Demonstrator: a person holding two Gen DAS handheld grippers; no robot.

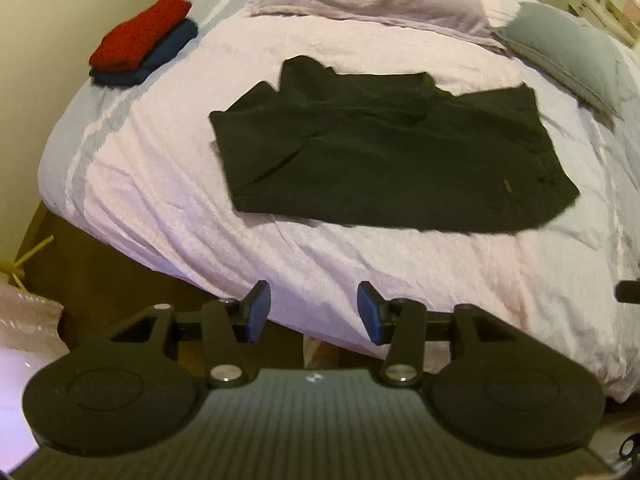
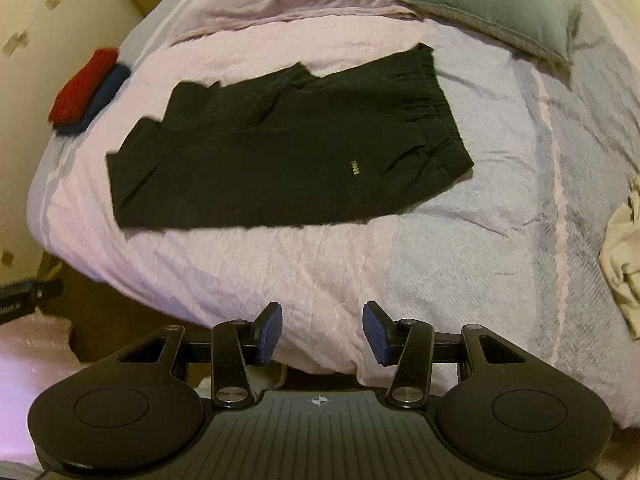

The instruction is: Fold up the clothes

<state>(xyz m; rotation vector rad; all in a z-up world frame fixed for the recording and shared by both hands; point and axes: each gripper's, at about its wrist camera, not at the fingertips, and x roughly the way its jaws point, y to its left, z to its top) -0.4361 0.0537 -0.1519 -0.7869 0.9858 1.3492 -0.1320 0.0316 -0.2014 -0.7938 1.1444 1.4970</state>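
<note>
One black garment [image 1: 384, 160] lies flat on the bed [image 1: 320, 248]. Two folded items, red [image 1: 140, 34] atop navy [image 1: 160, 60], sit apart. Left gripper [image 1: 314, 312] and right gripper [image 2: 322, 332]: fingers wide apart, empty.

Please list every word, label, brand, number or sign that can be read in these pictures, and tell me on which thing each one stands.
Small gold mark on the black trousers: lettering, too small to read.
White print on the black device at the left edge of the right wrist view: cut off and blurred, not readable.
Round crosshair emblem on the body behind the right tongs: a symbol, no words.
</note>
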